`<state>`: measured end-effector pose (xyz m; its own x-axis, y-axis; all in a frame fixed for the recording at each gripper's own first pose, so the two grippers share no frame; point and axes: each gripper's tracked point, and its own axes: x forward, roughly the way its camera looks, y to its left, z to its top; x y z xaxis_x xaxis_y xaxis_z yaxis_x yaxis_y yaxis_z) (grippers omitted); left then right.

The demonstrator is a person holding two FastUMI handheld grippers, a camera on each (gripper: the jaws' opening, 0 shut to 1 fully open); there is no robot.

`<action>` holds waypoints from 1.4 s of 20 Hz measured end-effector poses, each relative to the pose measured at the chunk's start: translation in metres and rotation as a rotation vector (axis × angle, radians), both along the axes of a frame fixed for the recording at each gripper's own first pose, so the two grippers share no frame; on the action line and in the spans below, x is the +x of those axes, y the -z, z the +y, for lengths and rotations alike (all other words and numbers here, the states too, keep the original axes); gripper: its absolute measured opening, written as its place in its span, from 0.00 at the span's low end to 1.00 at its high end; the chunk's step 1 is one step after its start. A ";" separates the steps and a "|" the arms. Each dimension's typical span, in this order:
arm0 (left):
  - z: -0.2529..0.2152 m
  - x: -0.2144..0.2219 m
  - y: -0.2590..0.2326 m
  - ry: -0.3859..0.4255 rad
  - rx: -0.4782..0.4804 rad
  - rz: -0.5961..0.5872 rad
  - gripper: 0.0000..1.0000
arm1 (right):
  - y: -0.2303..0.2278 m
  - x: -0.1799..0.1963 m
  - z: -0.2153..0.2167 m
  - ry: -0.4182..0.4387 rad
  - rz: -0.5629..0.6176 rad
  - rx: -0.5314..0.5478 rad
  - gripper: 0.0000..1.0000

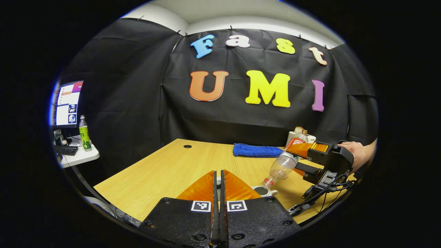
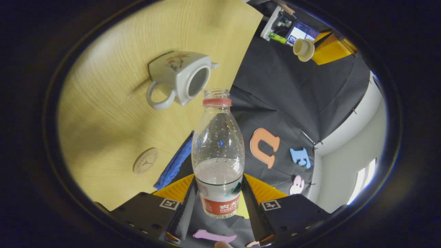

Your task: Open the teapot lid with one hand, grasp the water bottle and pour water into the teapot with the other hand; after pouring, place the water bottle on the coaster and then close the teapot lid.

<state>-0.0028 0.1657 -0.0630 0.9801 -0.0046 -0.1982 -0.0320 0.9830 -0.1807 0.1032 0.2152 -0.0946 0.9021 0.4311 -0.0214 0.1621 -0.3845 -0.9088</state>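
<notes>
- My right gripper (image 2: 217, 203) has both fingers clamped on the water bottle (image 2: 218, 155); the bottle is uncapped, tilted neck-down toward the white teapot (image 2: 179, 81), whose mouth stands open on the wooden table (image 2: 103, 137).
- My left gripper (image 1: 218, 186) has its fingers pressed together; I cannot tell from its own view what sits between them; in the right gripper view it holds the teapot lid (image 2: 303, 49) aloft.
- The round coaster (image 2: 145, 160) lies on the table beside a blue cloth (image 1: 256, 150).
</notes>
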 end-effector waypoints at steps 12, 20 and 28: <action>-0.009 -0.002 -0.007 0.016 0.016 -0.013 0.03 | 0.031 -0.002 -0.022 0.195 0.489 0.518 0.71; -0.017 0.000 -0.011 0.026 0.022 -0.023 0.03 | 0.008 -0.024 -0.017 0.180 0.707 0.985 0.72; -0.040 0.004 -0.014 0.071 0.033 -0.033 0.03 | -0.046 -0.018 -0.044 0.211 0.892 1.523 0.70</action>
<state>0.0009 0.1256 -0.0488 0.9837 -0.0679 -0.1665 0.0431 0.9880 -0.1482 0.0848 0.1715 -0.0484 0.8784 0.4247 -0.2190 -0.4688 0.8547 -0.2229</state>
